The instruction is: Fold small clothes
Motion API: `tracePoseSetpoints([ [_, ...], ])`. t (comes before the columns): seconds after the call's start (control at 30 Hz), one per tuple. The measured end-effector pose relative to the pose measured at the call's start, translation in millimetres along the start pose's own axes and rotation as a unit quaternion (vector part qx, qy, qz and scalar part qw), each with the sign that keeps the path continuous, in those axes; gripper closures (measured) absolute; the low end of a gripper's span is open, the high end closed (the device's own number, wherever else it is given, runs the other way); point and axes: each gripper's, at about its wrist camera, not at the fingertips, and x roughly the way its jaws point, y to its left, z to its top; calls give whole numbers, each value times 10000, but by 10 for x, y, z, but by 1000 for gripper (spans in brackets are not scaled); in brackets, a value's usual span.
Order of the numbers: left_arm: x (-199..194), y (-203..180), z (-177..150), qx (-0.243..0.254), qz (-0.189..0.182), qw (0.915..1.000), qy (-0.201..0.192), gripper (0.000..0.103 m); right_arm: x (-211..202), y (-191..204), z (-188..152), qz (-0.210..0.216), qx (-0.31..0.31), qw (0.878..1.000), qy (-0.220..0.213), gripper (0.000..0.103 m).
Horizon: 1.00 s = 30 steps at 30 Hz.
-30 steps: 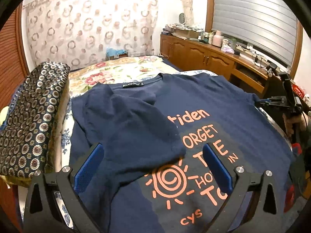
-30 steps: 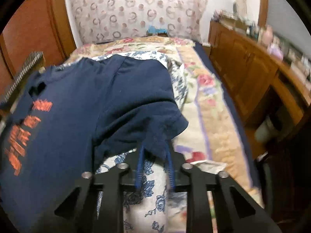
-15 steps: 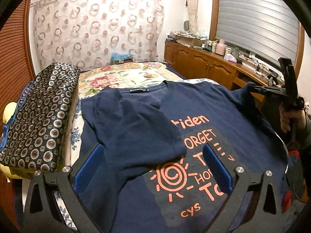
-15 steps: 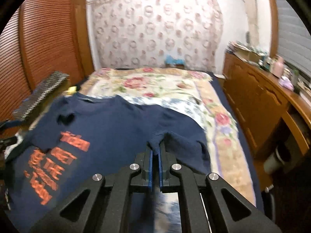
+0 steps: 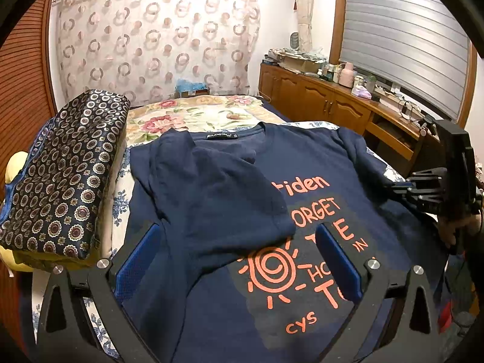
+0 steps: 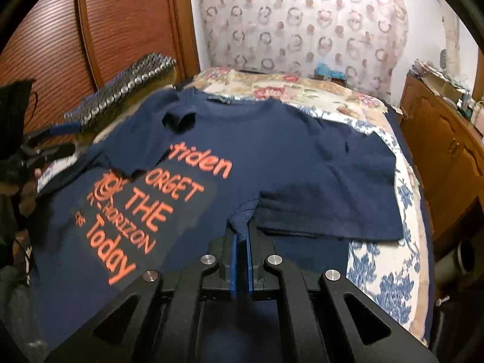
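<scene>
A navy T-shirt [image 5: 317, 163] with orange lettering lies front-up on the bed [image 5: 193, 115], its collar toward the far end. Its left sleeve side is folded in over the chest and covers the start of the print. In the right wrist view the shirt [image 6: 272, 151] fills the near half of the bed, and its right sleeve lies folded inward as a flat flap near the right edge of the mattress.

The left hand-held gripper [image 5: 239, 254] hovers over the near part of the shirt with its blue pads well apart and nothing between them. The right hand-held gripper [image 6: 240, 236] has its pads pressed together on a pinch of navy fabric at the sleeve edge, the cloth bunching up just beyond the tips. Seen from the left wrist view, the right hand-held gripper [image 5: 399, 186] sits at the shirt's right side, with a hand [image 5: 453, 230] gripping its handle.

A patterned cushion [image 5: 63, 175] rests along the left side of the bed, just beside the shirt. A wooden cabinet [image 5: 317, 96] runs along the right wall.
</scene>
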Motion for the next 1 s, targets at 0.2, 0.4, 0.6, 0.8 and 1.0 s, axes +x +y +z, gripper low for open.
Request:
tracePoseSetpoints([
  [0.2, 16, -17, -15, 28, 3, 10000, 27, 1, -84, -46, 34, -97, 33, 9998, 156, 83],
  [0.4, 25, -27, -21, 26, -8, 10000, 19, 1, -370, -102, 87, -234, 17, 9996, -128, 64],
  [0.6, 39, -51, -28, 53, -39, 10000, 45, 1, -474, -450, 96, -788, 361, 9959, -260, 63],
  [0.8, 54, -67, -27, 59, -51, 9999, 70, 1, -194, -888, 129, -1145, 832, 9899, 18, 63],
  [1.0, 44, -55, -37, 67, -35, 9999, 80, 1, 117, -1063, 132, -1272, 1069, 9849, 487, 64],
])
